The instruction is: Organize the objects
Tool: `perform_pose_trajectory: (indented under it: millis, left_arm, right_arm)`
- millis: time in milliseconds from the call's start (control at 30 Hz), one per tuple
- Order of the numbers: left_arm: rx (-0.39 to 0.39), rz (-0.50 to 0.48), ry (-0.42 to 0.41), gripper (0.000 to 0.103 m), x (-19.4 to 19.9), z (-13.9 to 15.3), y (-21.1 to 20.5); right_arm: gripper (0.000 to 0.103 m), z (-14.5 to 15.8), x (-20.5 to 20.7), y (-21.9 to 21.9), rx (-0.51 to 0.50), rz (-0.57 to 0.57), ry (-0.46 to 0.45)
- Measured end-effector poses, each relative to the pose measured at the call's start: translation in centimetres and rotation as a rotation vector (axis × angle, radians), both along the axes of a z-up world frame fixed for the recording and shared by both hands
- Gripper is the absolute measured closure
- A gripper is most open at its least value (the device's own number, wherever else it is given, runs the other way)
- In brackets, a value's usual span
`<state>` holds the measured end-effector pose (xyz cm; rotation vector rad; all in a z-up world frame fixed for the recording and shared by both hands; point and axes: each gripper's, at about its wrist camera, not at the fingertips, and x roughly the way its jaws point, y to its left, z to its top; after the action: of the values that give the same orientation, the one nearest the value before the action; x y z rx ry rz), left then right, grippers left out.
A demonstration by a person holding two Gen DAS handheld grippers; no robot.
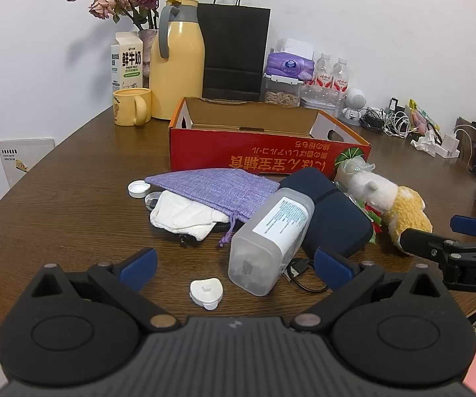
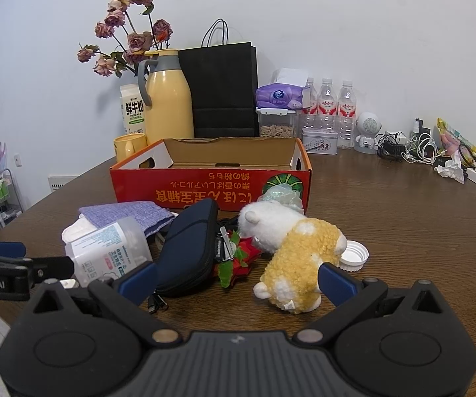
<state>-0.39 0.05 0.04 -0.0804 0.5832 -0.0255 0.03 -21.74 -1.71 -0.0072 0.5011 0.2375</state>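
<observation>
An open red cardboard box [image 1: 264, 152] [image 2: 211, 185] stands mid-table with a jumble in front of it. The jumble holds a purple pouch [image 1: 218, 192] on a white cloth [image 1: 181, 215], a translucent bottle [image 1: 271, 238] lying on its side, a navy case [image 1: 334, 218] and a white-and-yellow plush toy [image 2: 297, 248]. My left gripper [image 1: 234, 261] is open, just short of the bottle's base, near a small white lid [image 1: 206, 292]. My right gripper [image 2: 236, 278] is open, its pads either side of the plush toy's near end without pressing it.
At the back stand a yellow thermos [image 1: 176, 63], mug [image 1: 132, 106], milk carton [image 1: 127, 59], black paper bag [image 1: 234, 53], tissue pack and water bottles [image 2: 327, 106]. Chargers and cables [image 2: 413, 149] lie at the right. White caps [image 1: 138, 188] [image 2: 354, 254] and a black cable [image 1: 299, 271] lie loose.
</observation>
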Motion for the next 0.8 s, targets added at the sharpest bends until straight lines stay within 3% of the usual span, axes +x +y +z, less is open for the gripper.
perform_pose_trajectory:
  millis: [800]
  left_arm:
    - [-0.004, 0.001, 0.002, 0.0, -0.11, -0.05, 0.12]
  right_arm:
    - [0.0, -0.02, -0.03, 0.08, -0.003, 0.002, 0.002]
